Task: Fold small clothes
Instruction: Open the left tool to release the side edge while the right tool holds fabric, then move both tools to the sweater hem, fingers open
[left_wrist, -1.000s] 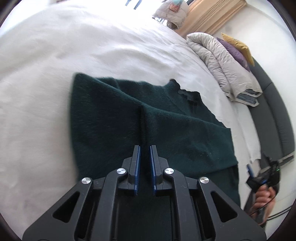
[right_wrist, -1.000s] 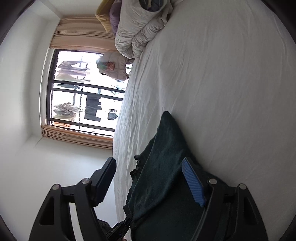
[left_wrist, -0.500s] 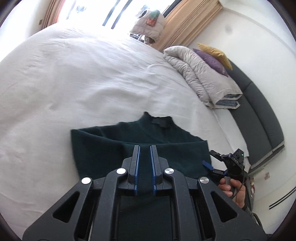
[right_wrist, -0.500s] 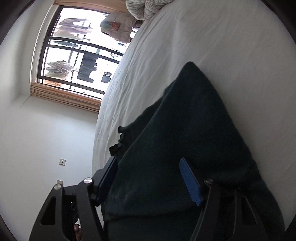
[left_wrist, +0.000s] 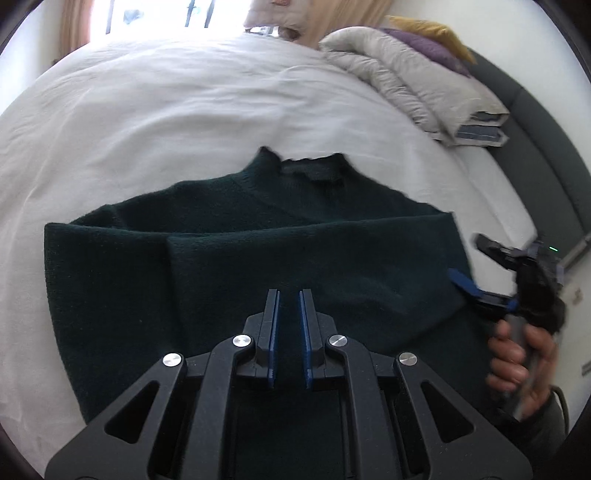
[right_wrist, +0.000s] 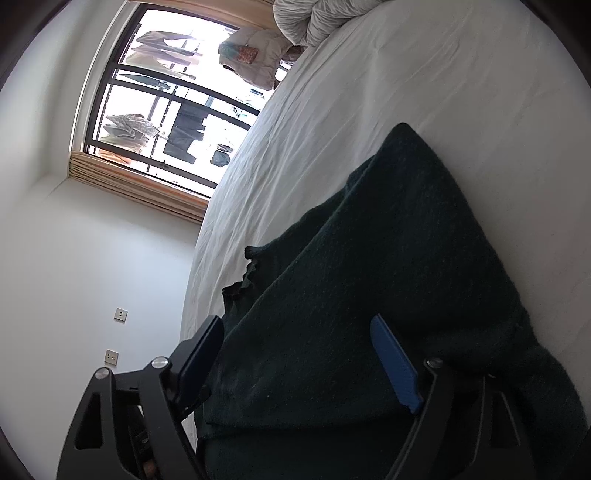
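Observation:
A dark green sweater (left_wrist: 258, 251) lies flat on the white bed (left_wrist: 184, 110), collar at the far side, with a sleeve folded across its body. My left gripper (left_wrist: 288, 299) hovers over the sweater's near middle; its blue pads stand nearly together with a narrow gap and nothing between them. My right gripper (right_wrist: 295, 339) is wide open above the sweater (right_wrist: 369, 295), holding nothing. It also shows in the left wrist view (left_wrist: 476, 266) at the sweater's right edge, held by a hand.
A folded grey duvet (left_wrist: 413, 85) with purple and yellow pillows lies at the bed's far right. A dark grey headboard (left_wrist: 535, 140) runs along the right. A window (right_wrist: 166, 110) with curtains is beyond the bed.
The left gripper pulled back and up, so the whole sweater and its collar came into view. The right gripper moved in over the sweater, staying open.

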